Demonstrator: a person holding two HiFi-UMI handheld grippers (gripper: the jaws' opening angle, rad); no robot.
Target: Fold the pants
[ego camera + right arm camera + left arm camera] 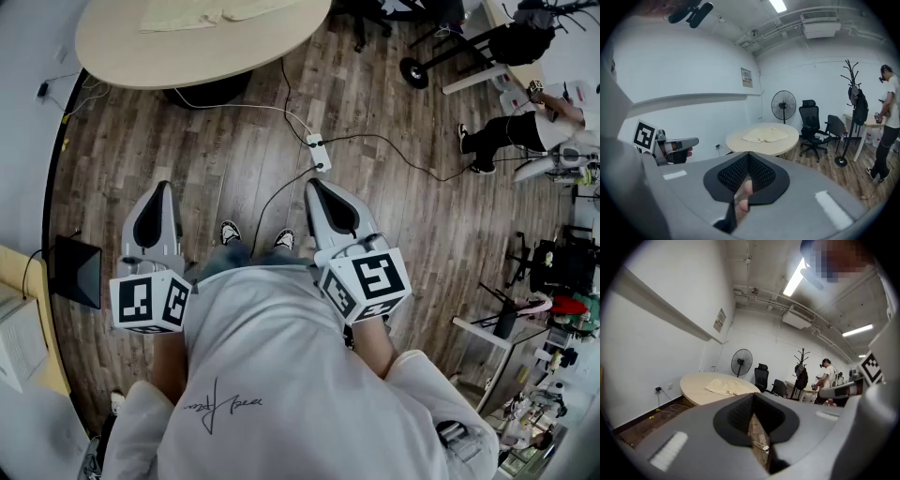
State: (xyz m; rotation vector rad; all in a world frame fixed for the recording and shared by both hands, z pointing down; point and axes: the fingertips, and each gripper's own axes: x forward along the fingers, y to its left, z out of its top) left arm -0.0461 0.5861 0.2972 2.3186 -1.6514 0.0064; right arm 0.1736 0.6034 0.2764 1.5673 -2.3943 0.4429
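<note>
Pale cream fabric pants (223,13) lie unfolded on the round beige wooden table (187,67), toward its far side. The grey left gripper (160,187) and grey right gripper (317,186) hang well short of the table, each with jaws pressed together on nothing. Folding looks not yet begun; next, probably, stepping up to the table and spreading both jaws to take an edge of the cloth
</note>
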